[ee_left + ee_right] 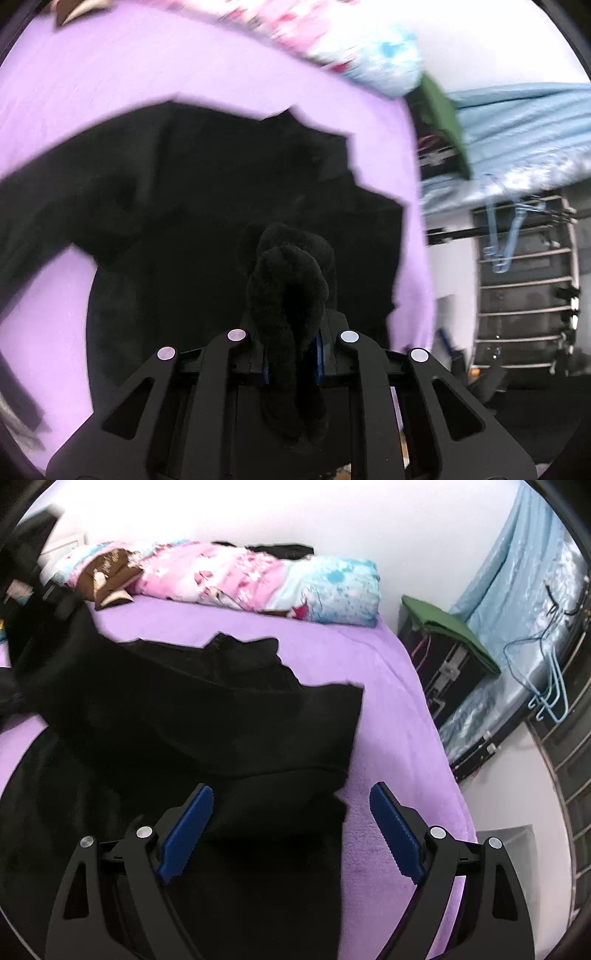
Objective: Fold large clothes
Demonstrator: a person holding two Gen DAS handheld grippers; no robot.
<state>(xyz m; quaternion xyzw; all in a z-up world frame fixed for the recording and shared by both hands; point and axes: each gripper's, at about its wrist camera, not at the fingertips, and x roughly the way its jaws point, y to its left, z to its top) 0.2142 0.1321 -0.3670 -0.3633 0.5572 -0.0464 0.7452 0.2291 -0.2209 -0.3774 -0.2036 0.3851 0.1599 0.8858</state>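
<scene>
— Progress first: how far along is the fold?

— Partway, I'd judge. Nearest the left camera, the left tool (291, 354) is clenched on a bunched ridge of the black garment (221, 206), lifted clear of the rest. The right tool (291, 830) is released, jaws wide apart, hovering over the garment's near right edge and gripping nothing.

— And the garment itself?

— It lies on the purple bed sheet (388, 686). One flap (258, 723) already seems laid over the body, so a first fold looks done; squaring it up and further folds look left to do.

— What can't you make out?

— Black on black hides seams and sleeves, so I can't name the garment. Its left part runs out of the right view. Beyond it, the patterned blanket (258, 579) at the bed's far side is blurred in the left view.
</scene>
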